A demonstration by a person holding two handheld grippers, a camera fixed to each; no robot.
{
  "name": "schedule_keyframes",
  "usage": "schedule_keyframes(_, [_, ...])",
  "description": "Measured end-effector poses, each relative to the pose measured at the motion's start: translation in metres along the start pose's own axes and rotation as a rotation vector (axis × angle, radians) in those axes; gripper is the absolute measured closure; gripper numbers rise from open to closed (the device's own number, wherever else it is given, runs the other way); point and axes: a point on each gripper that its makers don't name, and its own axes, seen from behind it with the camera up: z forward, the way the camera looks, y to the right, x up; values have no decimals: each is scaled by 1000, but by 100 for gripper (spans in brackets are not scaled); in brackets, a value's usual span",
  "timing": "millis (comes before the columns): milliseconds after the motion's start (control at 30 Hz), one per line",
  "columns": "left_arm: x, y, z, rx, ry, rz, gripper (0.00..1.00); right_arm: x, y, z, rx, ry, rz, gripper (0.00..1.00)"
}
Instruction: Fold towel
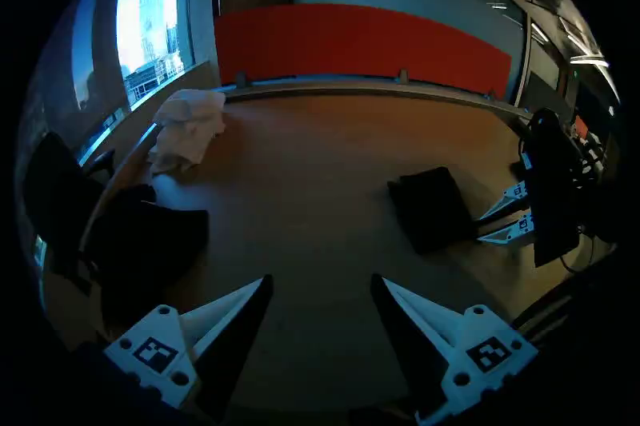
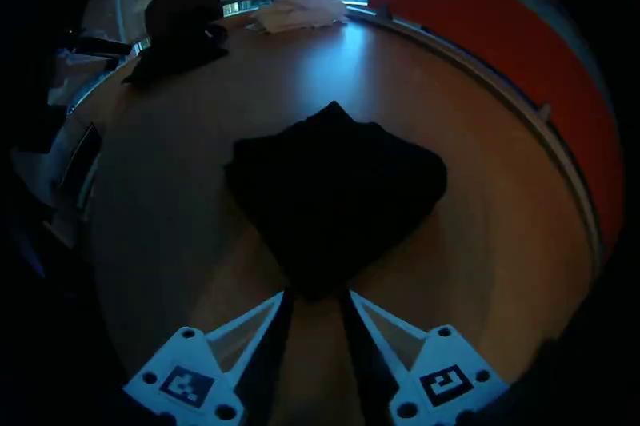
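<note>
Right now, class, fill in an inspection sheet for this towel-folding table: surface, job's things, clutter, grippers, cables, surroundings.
surface: wooden table, bare in the middle.
job's things: dark towel, looks folded, lying flat on the table.
clutter: white towels heaped at the far end by the window; dark heap at the table's edge.
grippers: left gripper open over bare wood; right gripper with its tips at the dark towel's near corner, grip unclear.
cables: perhaps one thin dark lead beside the right gripper.
surroundings: red panel, window, chair.
</note>
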Motion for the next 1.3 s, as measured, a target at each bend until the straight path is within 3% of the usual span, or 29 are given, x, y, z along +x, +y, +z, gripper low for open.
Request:
schedule_keyframes(433, [0, 0, 1, -2, -1, 4, 10, 1, -2, -1, -1, 11, 25, 92])
schedule_keyframes(800, [0, 3, 3, -15, 3, 8, 10, 26, 7, -15, -40, 59, 23, 95])
schedule_keyframes(1300, [24, 11, 8, -47, 59, 17, 10, 131, 50, -69, -127, 191, -22, 95])
